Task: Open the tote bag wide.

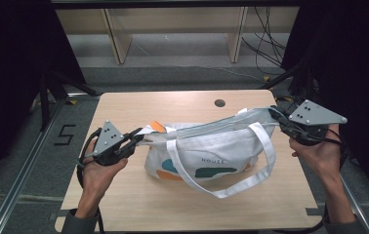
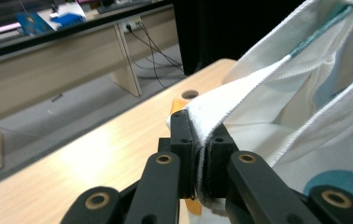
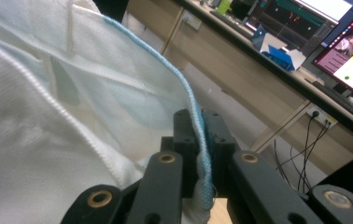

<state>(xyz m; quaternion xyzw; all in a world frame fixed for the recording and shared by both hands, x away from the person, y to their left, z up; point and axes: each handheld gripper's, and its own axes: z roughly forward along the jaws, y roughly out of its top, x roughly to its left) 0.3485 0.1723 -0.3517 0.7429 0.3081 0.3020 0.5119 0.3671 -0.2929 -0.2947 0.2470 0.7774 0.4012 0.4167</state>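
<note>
tote bag (image 1: 207, 156): white, teal-orange print, stretched | both jaws clamp its rim ends

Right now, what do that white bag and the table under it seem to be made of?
Bag: probably woven cotton canvas, matte white with teal and orange print; the weave and stitched hems show in the left claw view, and it sags softly.
Table: looks like light wood or wood-look laminate, smooth, with faint grain and a slight sheen.

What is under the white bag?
Under the white bag lies the wooden table, where its bottom rests. Both grippers, left and right, pinch its top edge. Whatever is inside is hidden by the cloth.
</note>
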